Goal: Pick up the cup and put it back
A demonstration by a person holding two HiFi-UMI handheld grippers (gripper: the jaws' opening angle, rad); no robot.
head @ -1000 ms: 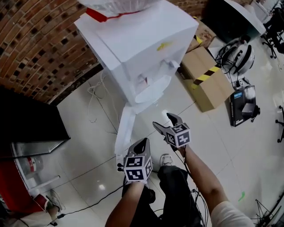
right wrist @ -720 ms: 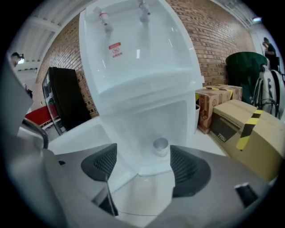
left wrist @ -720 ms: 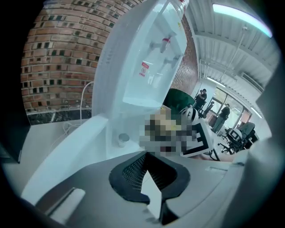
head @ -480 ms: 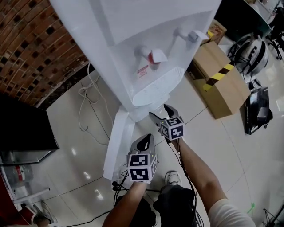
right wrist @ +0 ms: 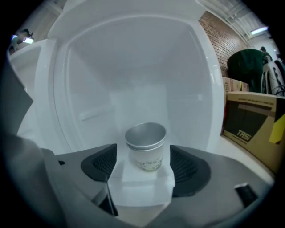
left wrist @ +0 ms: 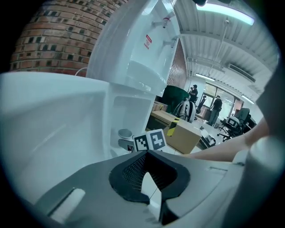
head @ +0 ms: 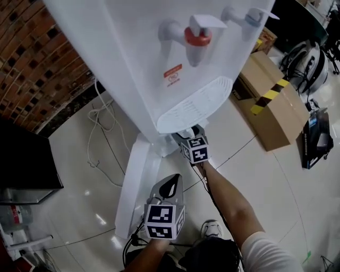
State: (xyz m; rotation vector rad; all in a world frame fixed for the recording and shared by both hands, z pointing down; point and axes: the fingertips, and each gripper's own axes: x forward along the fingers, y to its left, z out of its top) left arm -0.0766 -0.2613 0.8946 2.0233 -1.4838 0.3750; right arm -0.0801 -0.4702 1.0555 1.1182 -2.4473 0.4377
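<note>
A paper cup [right wrist: 145,145] with a silvery inside stands upright on the white floor of the water dispenser's lower compartment [right wrist: 133,84]. My right gripper [right wrist: 143,165] is open and reaches into that compartment. Its dark pads [right wrist: 100,167] stand on either side of the cup without touching it. In the head view the right gripper [head: 187,138] pokes in under the drip tray [head: 196,103], and the cup is hidden there. My left gripper [head: 166,187] hangs back by the open door [head: 135,178], shut and empty. From the left gripper [left wrist: 147,171] view, the cup [left wrist: 125,133] shows beyond the right gripper's marker cube.
The white dispenser carries a red tap [head: 197,36] and a blue tap [head: 249,16]. A cardboard box [head: 276,111] with yellow-black tape lies to the right, with a black device [head: 317,139] beyond it. Cables [head: 101,119] run along the brick wall [head: 32,58]. People [left wrist: 217,107] stand far off.
The right gripper has gone forward from open floor to under the drip tray and into the compartment. The view has closed in on the dispenser. The left gripper stayed back.
</note>
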